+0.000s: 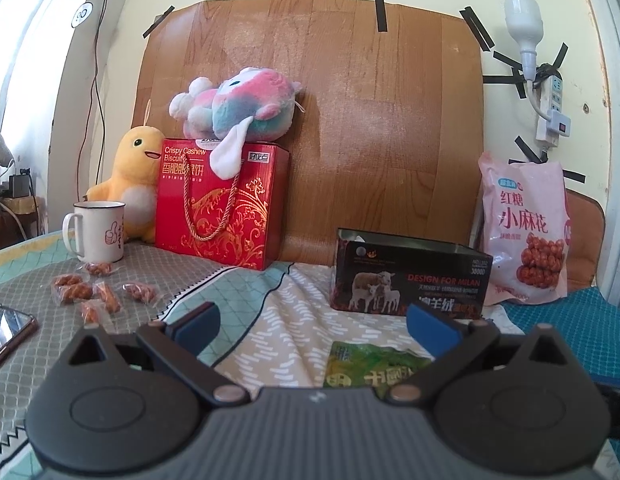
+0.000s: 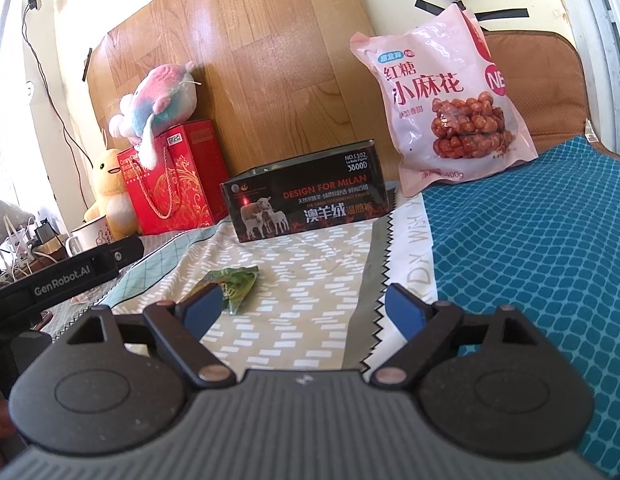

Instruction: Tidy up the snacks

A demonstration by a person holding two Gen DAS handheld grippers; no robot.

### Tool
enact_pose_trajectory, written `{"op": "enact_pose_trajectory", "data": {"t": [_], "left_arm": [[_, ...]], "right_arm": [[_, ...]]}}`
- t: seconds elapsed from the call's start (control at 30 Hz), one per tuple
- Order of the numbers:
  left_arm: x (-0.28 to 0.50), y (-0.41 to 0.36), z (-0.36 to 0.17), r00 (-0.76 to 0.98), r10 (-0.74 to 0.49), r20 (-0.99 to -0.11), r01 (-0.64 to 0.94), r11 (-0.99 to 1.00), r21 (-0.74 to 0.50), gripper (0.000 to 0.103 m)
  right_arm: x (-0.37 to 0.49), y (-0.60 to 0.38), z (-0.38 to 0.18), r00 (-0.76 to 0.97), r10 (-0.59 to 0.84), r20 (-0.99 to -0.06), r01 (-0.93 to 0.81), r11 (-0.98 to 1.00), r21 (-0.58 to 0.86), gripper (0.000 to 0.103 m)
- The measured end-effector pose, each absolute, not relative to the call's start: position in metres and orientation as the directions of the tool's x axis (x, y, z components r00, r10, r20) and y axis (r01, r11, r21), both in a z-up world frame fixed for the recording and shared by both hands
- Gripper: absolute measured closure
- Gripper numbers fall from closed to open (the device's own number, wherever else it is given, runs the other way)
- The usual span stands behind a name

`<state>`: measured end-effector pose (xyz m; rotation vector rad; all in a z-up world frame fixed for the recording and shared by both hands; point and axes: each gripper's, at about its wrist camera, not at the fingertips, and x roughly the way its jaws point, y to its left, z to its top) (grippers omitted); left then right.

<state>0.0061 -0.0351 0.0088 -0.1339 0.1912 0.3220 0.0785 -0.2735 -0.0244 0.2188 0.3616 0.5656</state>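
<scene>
A green snack packet [image 1: 373, 364] [image 2: 230, 284] lies flat on the patterned cloth, just under my left gripper [image 1: 313, 326], which is open with nothing between its blue pads. My right gripper [image 2: 304, 308] is open too, with the packet just beyond its left fingertip. An open black tin [image 1: 409, 276] [image 2: 306, 196] stands farther back. A large pink snack bag [image 1: 525, 232] [image 2: 445, 100] leans against the wall at the right. Several small wrapped brown snacks [image 1: 90, 288] lie scattered at the left, near a white mug [image 1: 98, 232].
A red biscuit gift box [image 1: 218, 204] [image 2: 178, 176] carries a pastel plush toy [image 1: 238, 104]. A yellow plush [image 1: 130, 184] sits beside it. A phone [image 1: 6, 332] lies at the left edge. The left gripper's black body [image 2: 70, 268] crosses the right wrist view. Teal cloth [image 2: 529, 248] covers the right side.
</scene>
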Motion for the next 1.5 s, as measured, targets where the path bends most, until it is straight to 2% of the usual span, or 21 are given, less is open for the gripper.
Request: {"op": "enact_pose_trajectory", "data": {"t": [1.5], "left_arm": [[0.0036,-0.0349,0.0084,0.931,0.293,-0.216,-0.32,0.942,-0.102,0.0]], "right_arm": [[0.0814,-0.2705,-0.0249,0.768,0.572,-0.288,-0.5,0.817,0.288,0.012]]}}
